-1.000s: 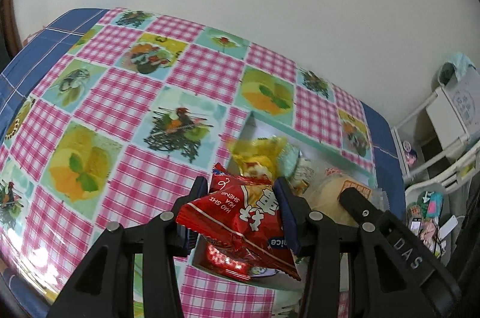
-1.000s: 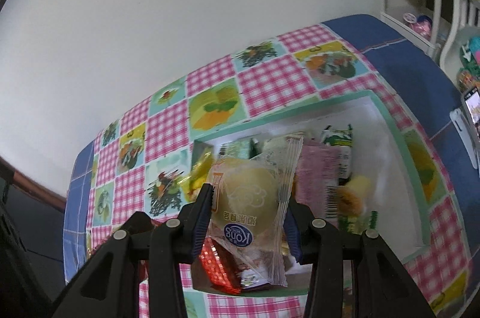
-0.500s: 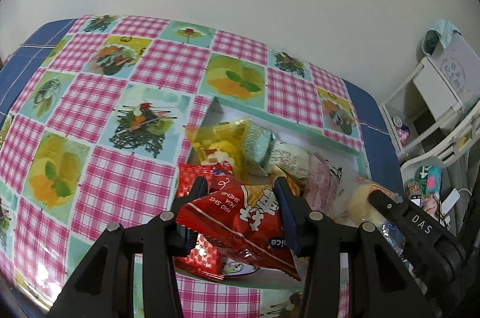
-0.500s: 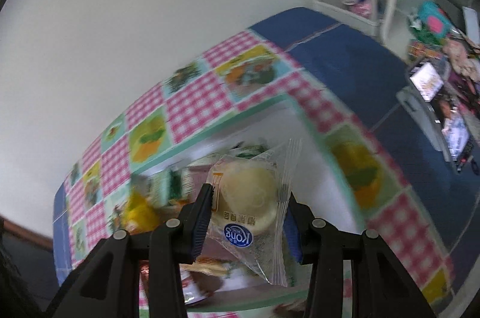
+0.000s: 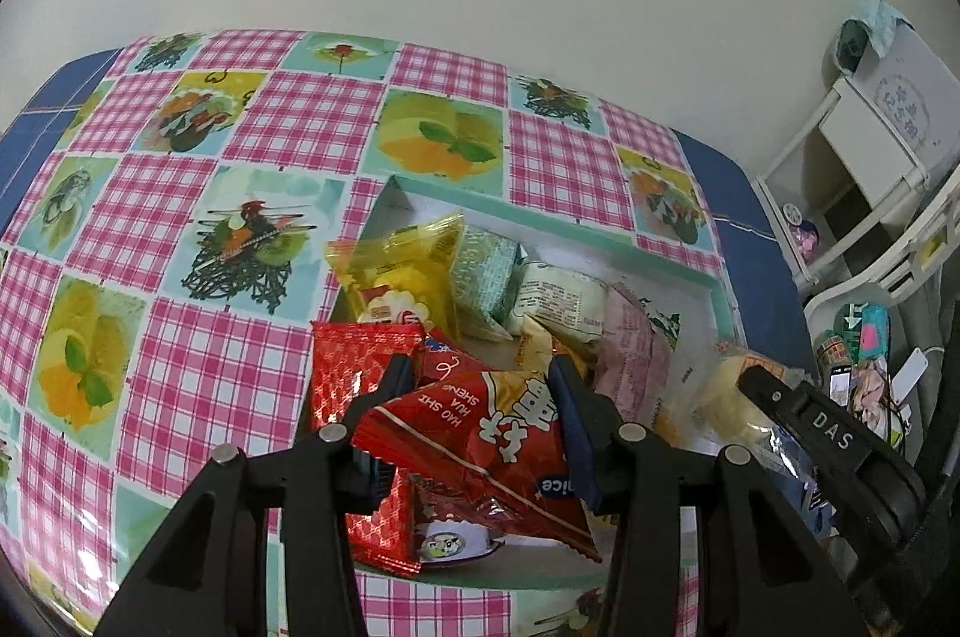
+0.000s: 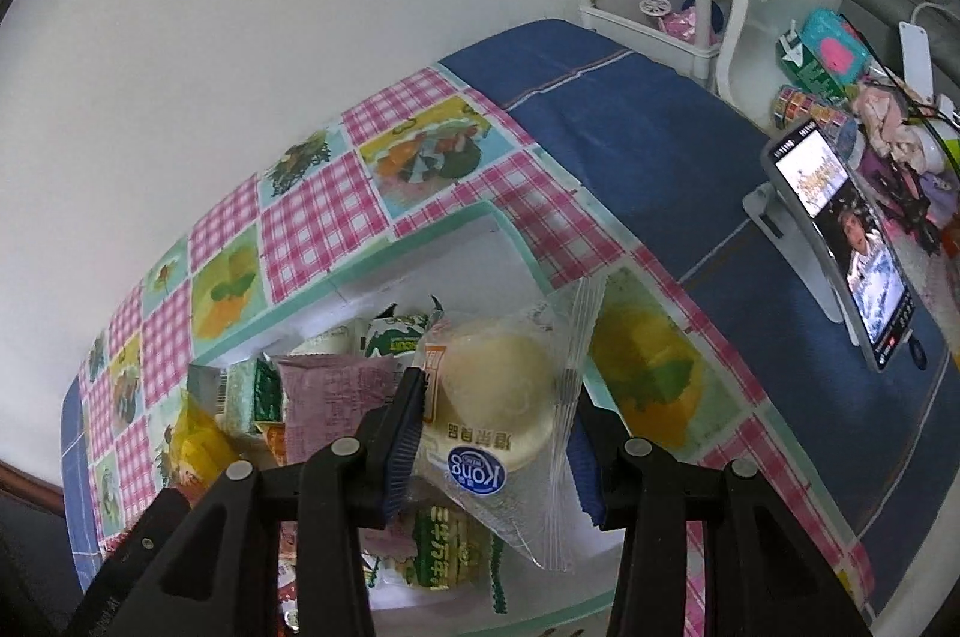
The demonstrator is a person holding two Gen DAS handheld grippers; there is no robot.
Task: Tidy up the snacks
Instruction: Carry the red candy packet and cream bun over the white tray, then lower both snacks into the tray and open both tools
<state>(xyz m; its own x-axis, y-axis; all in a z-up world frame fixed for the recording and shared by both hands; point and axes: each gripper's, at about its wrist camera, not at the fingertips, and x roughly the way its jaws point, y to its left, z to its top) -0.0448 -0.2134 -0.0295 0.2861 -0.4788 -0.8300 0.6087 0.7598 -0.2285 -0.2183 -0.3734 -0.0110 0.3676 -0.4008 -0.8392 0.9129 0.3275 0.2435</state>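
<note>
Both grippers have shifted over the tray (image 5: 717, 284), left gripper (image 5: 480, 385) pinching a red packet (image 5: 480, 433), right gripper (image 6: 495, 409) pinching a wrapped cake (image 6: 498, 391); next, likely releasing them inside.

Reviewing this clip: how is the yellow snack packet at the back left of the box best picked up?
Probably by the yellow packet's raised, crimped top edge, coming from above. It leans tilted against the box wall, its lower end buried under other packets.
</note>
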